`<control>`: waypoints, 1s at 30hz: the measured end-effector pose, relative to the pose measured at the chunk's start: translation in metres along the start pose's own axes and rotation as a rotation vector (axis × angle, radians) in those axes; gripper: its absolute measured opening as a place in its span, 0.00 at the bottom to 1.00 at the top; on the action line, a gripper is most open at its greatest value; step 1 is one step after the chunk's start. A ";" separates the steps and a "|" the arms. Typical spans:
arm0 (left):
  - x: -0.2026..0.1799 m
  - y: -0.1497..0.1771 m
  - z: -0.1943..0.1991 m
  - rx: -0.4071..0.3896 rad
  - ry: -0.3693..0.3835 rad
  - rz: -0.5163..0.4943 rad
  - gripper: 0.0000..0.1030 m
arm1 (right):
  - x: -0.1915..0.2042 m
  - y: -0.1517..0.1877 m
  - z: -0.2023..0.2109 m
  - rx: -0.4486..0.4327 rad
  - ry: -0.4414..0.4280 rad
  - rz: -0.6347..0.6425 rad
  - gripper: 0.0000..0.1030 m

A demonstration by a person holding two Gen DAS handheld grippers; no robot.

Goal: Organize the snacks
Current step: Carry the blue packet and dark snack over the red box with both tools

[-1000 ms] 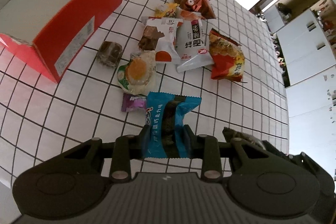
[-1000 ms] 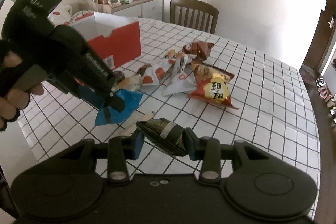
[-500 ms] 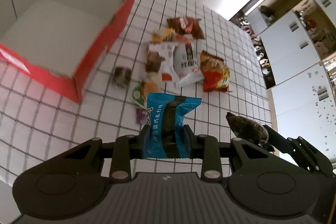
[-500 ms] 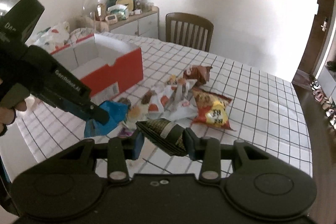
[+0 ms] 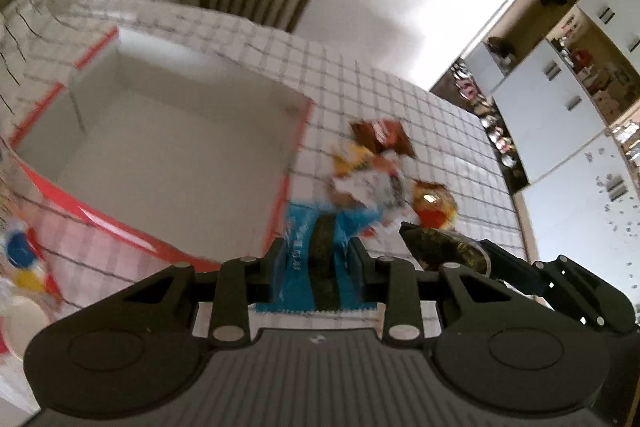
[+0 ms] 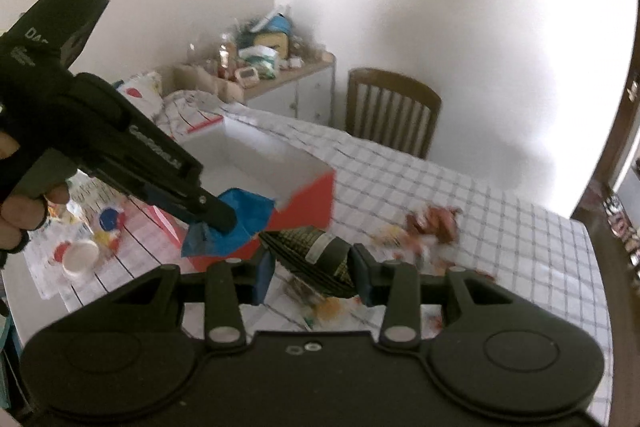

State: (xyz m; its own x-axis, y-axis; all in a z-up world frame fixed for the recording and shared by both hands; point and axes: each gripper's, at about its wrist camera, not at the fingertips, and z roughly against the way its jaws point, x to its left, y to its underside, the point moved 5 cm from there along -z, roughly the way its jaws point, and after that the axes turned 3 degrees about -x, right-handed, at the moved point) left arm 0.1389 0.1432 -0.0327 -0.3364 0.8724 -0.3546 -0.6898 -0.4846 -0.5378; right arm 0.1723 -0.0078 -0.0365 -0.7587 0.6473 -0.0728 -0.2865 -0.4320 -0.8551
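Snacks fill both my grippers. My left gripper (image 5: 318, 263) clamps a blue packet (image 5: 320, 259), held in the air just beside the red box's (image 5: 168, 147) near corner; the box sits open on the checked table (image 5: 400, 99). My right gripper (image 6: 312, 267) grips a dark packet (image 6: 316, 255) with a gold grid print, hanging next to the left one. Loose snacks (image 5: 380, 163) lie in a blurred heap on the table beyond the box. A chair (image 6: 394, 111) stands at the far edge.

Both wrist views look down, close, sharing red box (image 5: 280, 203) (image 6: 316, 203).
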 end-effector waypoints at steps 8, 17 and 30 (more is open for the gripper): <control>0.057 -0.034 -0.006 -0.022 -0.082 0.000 0.31 | 0.047 -0.028 -0.046 0.000 -0.030 0.030 0.38; 0.083 0.019 -0.006 0.086 -0.046 -0.147 0.31 | 0.050 -0.025 -0.067 0.034 0.028 0.004 0.39; 0.113 0.104 -0.003 0.215 -0.064 -0.282 0.72 | 0.026 0.010 -0.032 0.058 0.018 -0.091 0.39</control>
State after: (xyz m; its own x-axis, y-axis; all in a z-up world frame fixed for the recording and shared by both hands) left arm 0.0313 0.1913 -0.1309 -0.1481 0.9755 -0.1626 -0.8782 -0.2053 -0.4319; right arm 0.1682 0.0248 -0.0635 -0.7177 0.6964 -0.0060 -0.3871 -0.4061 -0.8278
